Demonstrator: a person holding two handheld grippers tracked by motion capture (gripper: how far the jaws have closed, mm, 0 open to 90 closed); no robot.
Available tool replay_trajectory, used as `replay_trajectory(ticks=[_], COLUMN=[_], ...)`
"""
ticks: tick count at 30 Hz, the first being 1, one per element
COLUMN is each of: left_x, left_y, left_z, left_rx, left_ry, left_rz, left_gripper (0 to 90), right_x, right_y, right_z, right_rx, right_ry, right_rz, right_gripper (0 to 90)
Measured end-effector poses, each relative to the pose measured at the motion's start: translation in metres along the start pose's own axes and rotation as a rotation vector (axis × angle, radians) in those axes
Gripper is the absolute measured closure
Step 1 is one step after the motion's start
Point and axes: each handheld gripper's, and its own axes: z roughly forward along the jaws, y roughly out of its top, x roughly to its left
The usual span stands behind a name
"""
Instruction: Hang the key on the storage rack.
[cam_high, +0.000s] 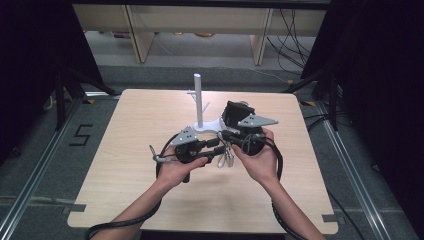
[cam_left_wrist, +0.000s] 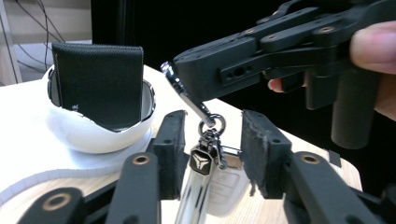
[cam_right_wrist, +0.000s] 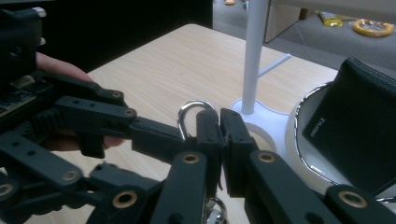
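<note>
A silver key fob (cam_left_wrist: 198, 186) hangs from a metal carabiner clip (cam_left_wrist: 187, 95) over the table's middle. My right gripper (cam_right_wrist: 219, 135) is shut on the clip, whose silver loop (cam_right_wrist: 187, 116) sticks out beside the jaws. My left gripper (cam_left_wrist: 208, 149) comes in from the left with one jaw on each side of the fob's top. A gap shows on its right side, so the pads do not press. In the high view the left gripper (cam_high: 217, 146) and right gripper (cam_high: 226, 136) meet tip to tip, with the fob (cam_high: 227, 157) dangling below.
Behind the grippers stands a white stand with an upright pole (cam_high: 198, 100) and side pegs. Its white bowl (cam_left_wrist: 93, 137) holds an upright black wallet (cam_left_wrist: 100, 84). The wooden table (cam_high: 125, 150) has bare surface to the left, right and front.
</note>
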Motion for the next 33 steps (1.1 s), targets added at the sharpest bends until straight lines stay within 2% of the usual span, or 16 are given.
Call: replay_trajectory(ticks=[2, 7, 13, 14, 16, 19, 20, 21, 22, 25, 26, 27, 28, 30, 31, 33], left_x=[0.000, 0.001, 0.001, 0.001, 0.001, 0.000, 0.001, 0.001, 0.001, 0.001, 0.001, 0.001, 0.003, 0.006, 0.004, 0.000], left_y=[-0.001, 0.000, 0.000, 0.000, 0.000, 0.000, 0.000, 0.000, 0.001, 0.002, 0.002, 0.003, 0.003, 0.002, 0.002, 0.004], left_z=[0.001, 0.001, 0.001, 0.001, 0.000, -0.001, -0.002, -0.002, -0.002, -0.003, -0.004, -0.005, -0.006, -0.008, -0.009, -0.011], left_rx=[-0.003, -0.024, -0.034, -0.034, -0.029, -0.021, -0.021, -0.025, -0.022, -0.021, -0.010, -0.003, 0.006, 0.001, 0.002, 0.015], left_ry=[0.000, 0.007, 0.000, 0.001, 0.001, 0.009, 0.010, 0.007, 0.009, 0.002, 0.012, 0.034, 0.067, 0.059, 0.075, 0.098], left_rz=[-0.006, -0.031, -0.046, -0.045, -0.043, -0.049, -0.048, -0.057, -0.054, -0.054, -0.057, -0.041, -0.004, -0.027, 0.009, 0.039], left_gripper=[63.5, 68.2, 73.2, 75.8, 76.4, 79.6, 81.0, 81.3, 81.5, 81.8, 81.9, 82.4, 83.8, 84.4, 84.4, 84.5], right_x=[0.004, 0.006, 0.008, 0.008, 0.008, 0.008, 0.009, 0.007, 0.008, 0.008, 0.008, 0.008, 0.008, 0.006, 0.006, 0.005], right_y=[0.001, 0.002, 0.002, 0.002, 0.001, 0.002, 0.002, 0.002, 0.002, 0.002, 0.002, 0.002, 0.002, 0.004, 0.004, 0.004], right_z=[0.000, 0.000, 0.001, 0.001, 0.000, -0.001, -0.002, -0.001, -0.002, -0.001, -0.001, 0.000, -0.002, -0.004, -0.004, -0.004], right_rx=[-0.010, -0.020, -0.026, -0.033, -0.030, -0.032, -0.029, -0.040, -0.039, -0.048, -0.048, -0.052, -0.043, -0.051, -0.053, -0.049], right_ry=[0.010, 0.003, 0.017, 0.008, 0.019, 0.007, 0.010, 0.022, 0.024, 0.025, 0.027, 0.033, 0.027, 0.042, 0.044, 0.039], right_rz=[0.024, 0.002, 0.007, -0.006, 0.014, 0.006, 0.015, 0.001, 0.022, 0.003, 0.002, -0.002, 0.022, 0.012, 0.024, 0.002], right_gripper=[88.1, 88.1, 88.1, 88.1, 88.1, 88.0, 88.1, 88.1, 88.1, 88.0, 88.0, 87.9, 90.0, 90.0, 89.6, 88.5])
